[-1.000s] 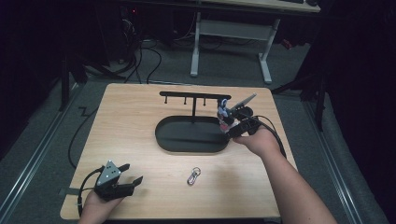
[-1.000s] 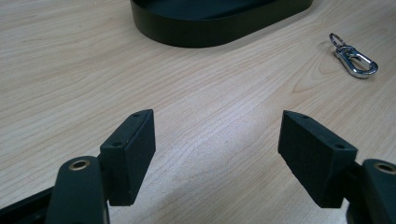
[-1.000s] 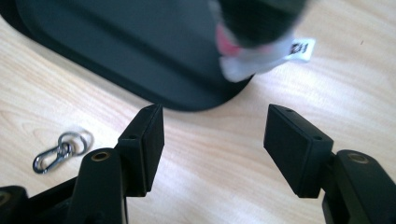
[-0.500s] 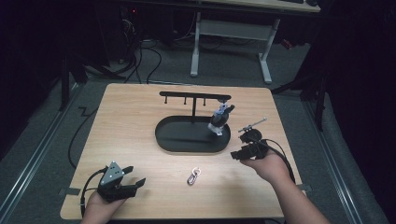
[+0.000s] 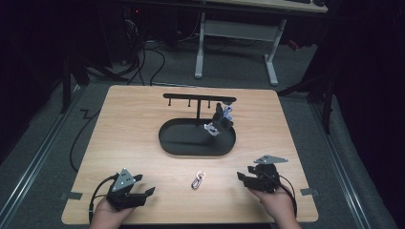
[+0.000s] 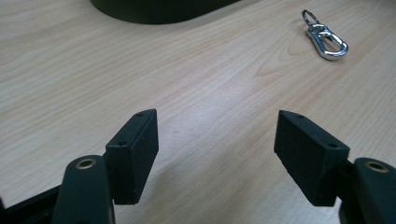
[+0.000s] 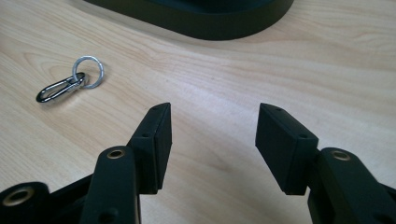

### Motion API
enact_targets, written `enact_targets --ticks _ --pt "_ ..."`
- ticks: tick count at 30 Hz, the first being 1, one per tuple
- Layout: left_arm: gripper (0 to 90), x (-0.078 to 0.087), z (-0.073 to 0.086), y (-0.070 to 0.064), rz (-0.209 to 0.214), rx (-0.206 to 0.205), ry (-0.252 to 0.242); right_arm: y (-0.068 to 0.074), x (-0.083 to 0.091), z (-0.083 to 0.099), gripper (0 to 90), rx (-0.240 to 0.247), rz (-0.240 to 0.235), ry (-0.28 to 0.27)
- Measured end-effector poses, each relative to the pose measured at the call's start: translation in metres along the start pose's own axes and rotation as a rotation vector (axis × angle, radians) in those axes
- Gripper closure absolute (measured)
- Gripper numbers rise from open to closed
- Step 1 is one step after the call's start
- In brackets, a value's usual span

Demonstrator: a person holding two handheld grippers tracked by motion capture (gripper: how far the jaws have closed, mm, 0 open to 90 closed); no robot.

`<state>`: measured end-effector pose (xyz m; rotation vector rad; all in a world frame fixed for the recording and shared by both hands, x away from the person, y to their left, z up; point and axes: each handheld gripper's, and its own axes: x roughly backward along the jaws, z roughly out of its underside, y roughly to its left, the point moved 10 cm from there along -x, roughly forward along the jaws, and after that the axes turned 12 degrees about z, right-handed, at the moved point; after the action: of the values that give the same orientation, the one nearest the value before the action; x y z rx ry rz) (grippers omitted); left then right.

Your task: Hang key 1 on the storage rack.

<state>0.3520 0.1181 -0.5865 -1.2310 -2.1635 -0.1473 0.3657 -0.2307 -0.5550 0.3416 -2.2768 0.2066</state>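
Observation:
A black rack (image 5: 199, 98) with several hooks stands on an oval black base (image 5: 184, 143) at the table's middle. A small grey-and-black keychain (image 5: 221, 119) hangs from its rightmost hook, over the base's right end. A silver carabiner with a ring (image 5: 198, 180) lies on the wood in front of the base, also seen as the carabiner (image 6: 327, 39) and the carabiner (image 7: 67, 85). My left gripper (image 5: 145, 185) rests near the front left, open and empty (image 6: 215, 126). My right gripper (image 5: 243, 175) sits near the front right, open and empty (image 7: 212, 121).
The wooden table (image 5: 124, 124) ends close behind both hands. The base's edge (image 6: 159, 9) lies ahead of the left gripper, and the base's rim (image 7: 210, 23) ahead of the right. Cables and a desk frame (image 5: 234, 33) stand on the floor beyond.
My right gripper let go of the keychain at the rack, leaving it hanging on the hook, and drew back to the table's front right. The left gripper has barely moved.

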Motion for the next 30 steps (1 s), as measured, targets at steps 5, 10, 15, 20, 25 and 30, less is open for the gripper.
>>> enact_targets --ticks 5,10,15,20,25,30 --pt "39.3 -0.008 -0.001 -0.012 0.017 -0.005 0.020 0.005 0.003 0.017 47.0 -0.071 -0.032 -0.092" --pt "54.7 -0.024 -0.009 -0.029 0.021 -0.049 0.058 -0.001 0.019 0.032 51.2 -0.055 -0.004 -0.225" --pt "77.6 -0.058 -0.030 -0.040 -0.013 -0.070 0.113 -0.011 0.020 0.029 51.0 -0.164 -0.055 -0.248" --pt "82.1 -0.101 -0.050 -0.042 -0.039 -0.054 0.138 -0.007 0.017 0.030 51.2 -0.131 -0.072 -0.240" --pt "83.1 -0.127 -0.064 -0.067 0.016 -0.086 0.161 -0.002 0.017 0.029 51.1 -0.117 -0.097 -0.238" --pt "82.0 -0.148 -0.071 -0.101 0.085 -0.103 0.163 0.000 0.017 0.031 50.6 -0.100 -0.114 -0.226"
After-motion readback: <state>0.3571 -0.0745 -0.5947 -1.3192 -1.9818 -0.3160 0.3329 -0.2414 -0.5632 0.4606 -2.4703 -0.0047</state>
